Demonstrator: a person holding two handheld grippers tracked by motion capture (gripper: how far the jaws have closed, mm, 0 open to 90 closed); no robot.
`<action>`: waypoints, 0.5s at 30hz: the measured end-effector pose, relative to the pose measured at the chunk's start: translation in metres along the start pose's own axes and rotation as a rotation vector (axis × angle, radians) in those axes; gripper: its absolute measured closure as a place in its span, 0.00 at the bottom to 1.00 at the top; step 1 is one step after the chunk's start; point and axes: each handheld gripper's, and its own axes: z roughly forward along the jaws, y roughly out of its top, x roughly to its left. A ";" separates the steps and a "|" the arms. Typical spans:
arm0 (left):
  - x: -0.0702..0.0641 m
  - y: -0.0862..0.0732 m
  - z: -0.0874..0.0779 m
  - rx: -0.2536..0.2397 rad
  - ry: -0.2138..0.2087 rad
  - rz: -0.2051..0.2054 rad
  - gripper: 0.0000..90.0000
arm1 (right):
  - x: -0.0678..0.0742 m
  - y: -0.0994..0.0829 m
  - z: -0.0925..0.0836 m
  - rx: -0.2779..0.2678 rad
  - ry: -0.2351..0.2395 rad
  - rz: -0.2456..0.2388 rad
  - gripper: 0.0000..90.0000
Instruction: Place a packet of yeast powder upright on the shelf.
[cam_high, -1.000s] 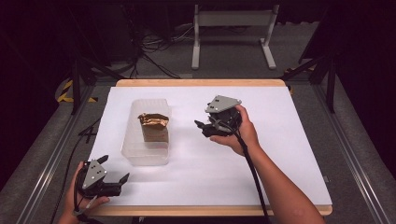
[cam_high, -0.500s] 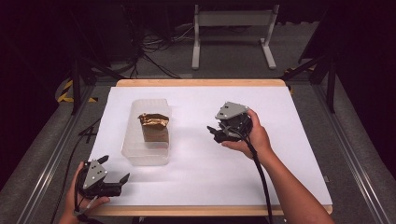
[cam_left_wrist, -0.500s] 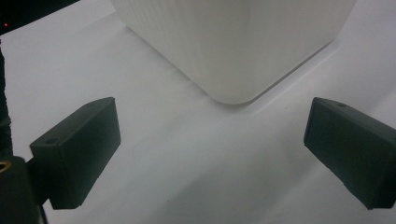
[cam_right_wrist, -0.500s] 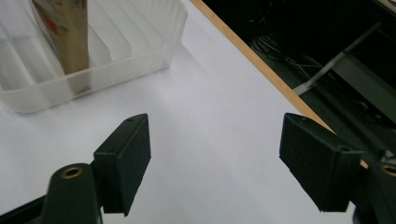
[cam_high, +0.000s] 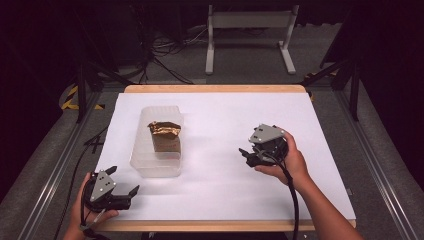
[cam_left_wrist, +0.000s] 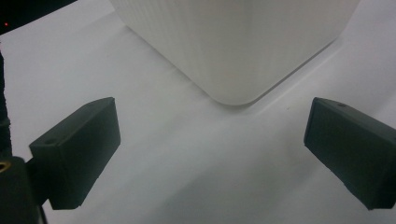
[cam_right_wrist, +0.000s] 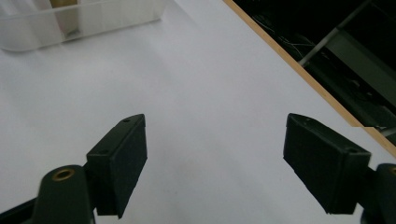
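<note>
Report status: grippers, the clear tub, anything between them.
Left gripper open, empty, near table's front edge. Right gripper open, empty, right of clear tub. Gold-wrapped block sits inside tub. Nothing on the white sheet between.

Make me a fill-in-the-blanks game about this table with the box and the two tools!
1. The brown and gold packet sits inside the clear plastic ____.
2. Both the left tool and the right tool have their jaws ____.
3. The table is covered with a sheet coloured ____.

Missing words: box; open; white
</note>
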 end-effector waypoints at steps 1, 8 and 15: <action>0.000 0.000 0.000 0.003 0.003 0.006 0.05 | 0.000 -0.004 -0.001 -0.002 -0.004 0.008 0.24; 0.000 0.000 0.000 0.007 0.006 0.003 0.05 | -0.003 -0.030 -0.009 0.018 -0.004 0.025 0.22; 0.000 0.000 0.001 0.013 0.011 0.003 0.05 | -0.004 -0.059 -0.021 0.009 -0.032 0.050 0.21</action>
